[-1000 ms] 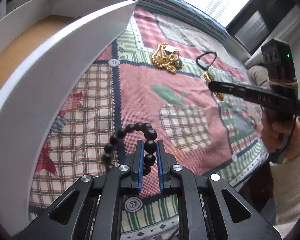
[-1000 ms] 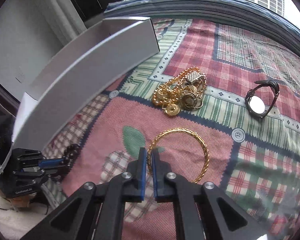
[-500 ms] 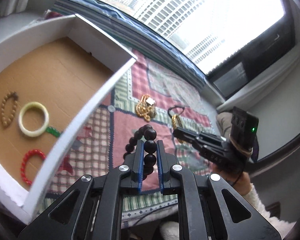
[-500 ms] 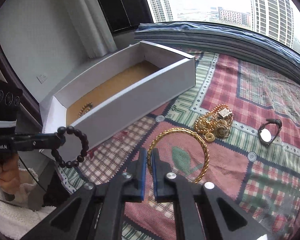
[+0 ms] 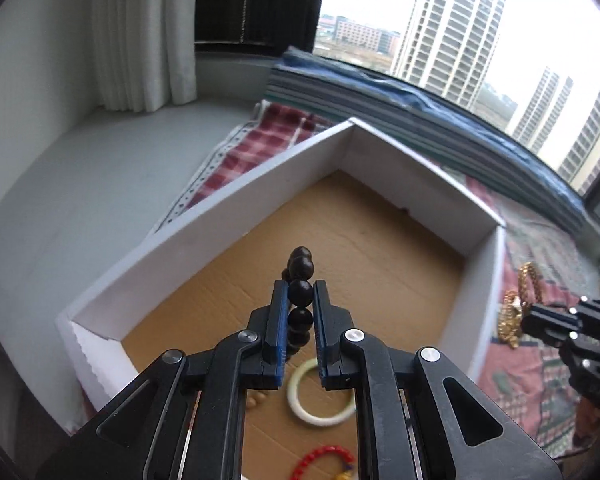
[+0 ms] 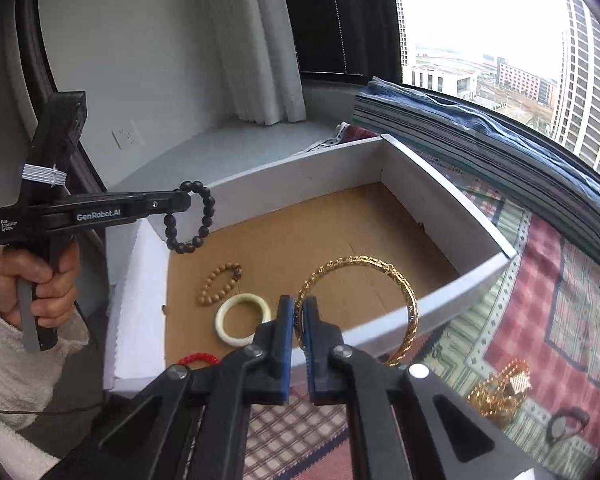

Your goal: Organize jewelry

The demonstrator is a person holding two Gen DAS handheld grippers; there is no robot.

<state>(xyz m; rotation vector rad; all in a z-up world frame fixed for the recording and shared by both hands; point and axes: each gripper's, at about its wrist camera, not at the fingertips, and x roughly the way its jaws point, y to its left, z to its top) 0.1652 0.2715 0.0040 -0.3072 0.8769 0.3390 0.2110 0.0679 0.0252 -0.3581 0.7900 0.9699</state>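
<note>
My left gripper (image 5: pixel 300 304) is shut on a black bead bracelet (image 5: pixel 300 294) and holds it above the white box (image 5: pixel 204 224) with a cardboard floor. In the right wrist view the black bead bracelet (image 6: pixel 191 218) hangs from the left gripper (image 6: pixel 182 200) over the box's near-left corner. My right gripper (image 6: pixel 299 320) is shut on a gold bangle (image 6: pixel 396 280), held above the box's front wall (image 6: pixel 432 308). Inside the box lie a wooden bead bracelet (image 6: pixel 218 282), a white jade bangle (image 6: pixel 242 318) and a red bead bracelet (image 6: pixel 198 358).
A pile of gold chains (image 6: pixel 500 392) and a small black watch (image 6: pixel 566 422) lie on the patchwork quilt (image 6: pixel 540 320) to the right of the box. A stack of folded blankets (image 6: pixel 480 132) lines the window. A grey sill (image 5: pixel 60 200) lies left of the box.
Both grippers rose from the quilt and swung left toward the box, each carrying its bracelet. The left one now hangs over the box interior.
</note>
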